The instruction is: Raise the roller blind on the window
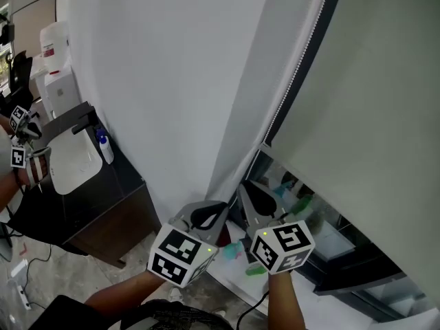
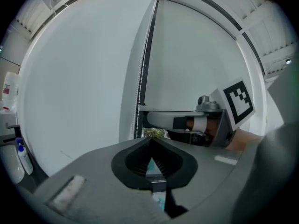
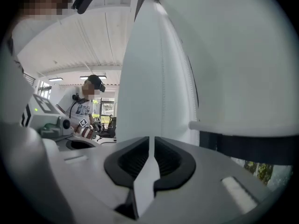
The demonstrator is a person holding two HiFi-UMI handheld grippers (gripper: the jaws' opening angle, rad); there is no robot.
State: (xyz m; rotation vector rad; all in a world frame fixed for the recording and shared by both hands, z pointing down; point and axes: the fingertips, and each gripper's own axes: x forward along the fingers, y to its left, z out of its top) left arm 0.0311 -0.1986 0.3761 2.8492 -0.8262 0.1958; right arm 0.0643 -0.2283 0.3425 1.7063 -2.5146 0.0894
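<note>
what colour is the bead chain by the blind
White. The bead chain shows best in the head view.

Roller blind (image 1: 371,81): matt white cloth (smooth); its bead cord (image 1: 297,67) glossy plastic.

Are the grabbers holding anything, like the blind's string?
Nothing is held. The left gripper is shut with nothing in it, and the right gripper is a slit open and empty. The bead chain hangs untouched.
</note>
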